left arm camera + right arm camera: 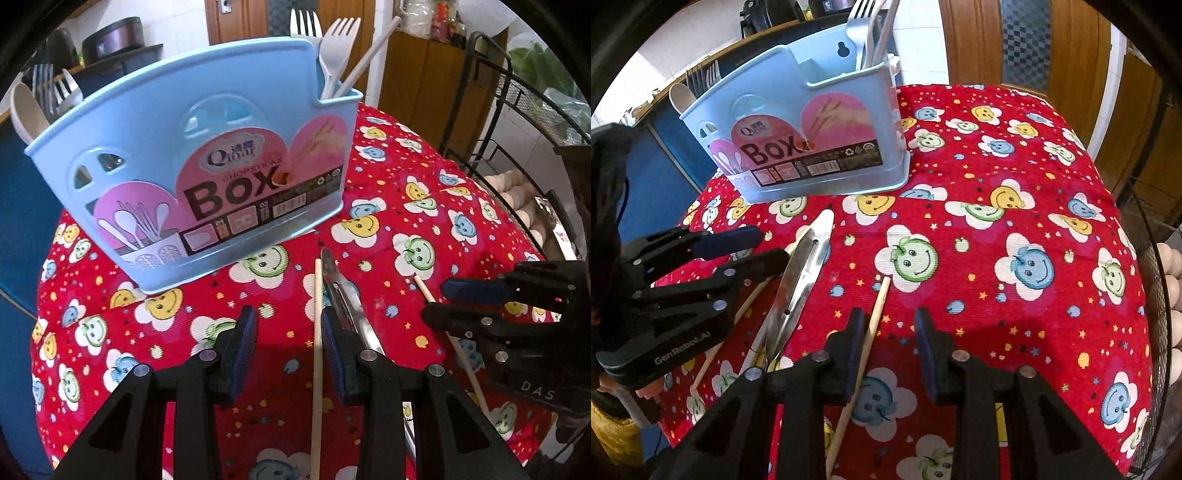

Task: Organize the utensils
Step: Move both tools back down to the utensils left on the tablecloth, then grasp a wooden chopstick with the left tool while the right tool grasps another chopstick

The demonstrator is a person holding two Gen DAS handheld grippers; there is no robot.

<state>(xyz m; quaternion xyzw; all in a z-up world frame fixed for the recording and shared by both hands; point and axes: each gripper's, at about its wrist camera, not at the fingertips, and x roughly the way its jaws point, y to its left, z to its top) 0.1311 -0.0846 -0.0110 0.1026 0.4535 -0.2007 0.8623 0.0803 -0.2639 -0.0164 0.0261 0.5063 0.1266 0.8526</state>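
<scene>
While both claws hover low over the desk (1015, 155) with its red smiley cloth, each stands with jaws apart, gripping nothing. Between the fingers of the left claw (288, 347) lies a wooden chopstick (316, 354), close to the right-hand finger; a shiny metal utensil (343, 299) lies just beyond that finger. A second chopstick (866, 343) lies between the fingers of the right claw (890, 350), hard by its left-hand finger. Farther ahead of both claws stands the blue utensil box (192, 162), with forks (336, 48) upright in its end compartment.
</scene>
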